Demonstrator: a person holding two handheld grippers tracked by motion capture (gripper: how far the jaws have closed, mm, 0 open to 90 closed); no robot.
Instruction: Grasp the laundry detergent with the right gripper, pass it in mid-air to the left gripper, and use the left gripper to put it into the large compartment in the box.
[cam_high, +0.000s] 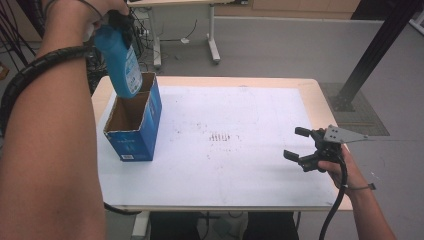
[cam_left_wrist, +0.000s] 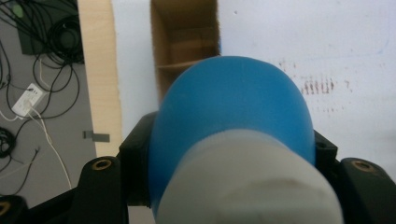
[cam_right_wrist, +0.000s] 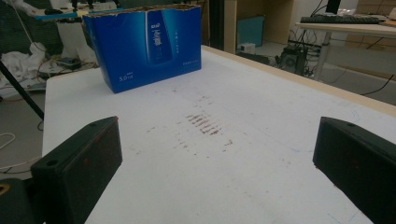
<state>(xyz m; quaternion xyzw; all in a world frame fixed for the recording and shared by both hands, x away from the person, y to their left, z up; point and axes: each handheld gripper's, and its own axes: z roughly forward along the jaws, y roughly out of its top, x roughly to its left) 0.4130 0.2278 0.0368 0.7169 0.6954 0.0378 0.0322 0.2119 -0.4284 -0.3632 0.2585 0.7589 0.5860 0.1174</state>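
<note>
Gripping a smooth blue plastic bottle (cam_high: 120, 62) near its pale cap end, the left gripper (cam_high: 119, 22) is holding it tilted at the upper left of the high view, its rounded base hanging just over the open top of a blue cardboard box (cam_high: 136, 122) — whether base and box rim are touching cannot be told. In the left gripper view the bottle (cam_left_wrist: 233, 107) is bulging between the black jaws, which are clamping it on both sides, with the box's brown corrugated inside (cam_left_wrist: 184, 46) showing beyond. The box is standing upright at the left of the white, faintly red-stained table (cam_high: 225, 165). The right gripper (cam_high: 300, 145) is resting at the lower right, its blocky matte jaws spread wide with nothing between them.
</note>
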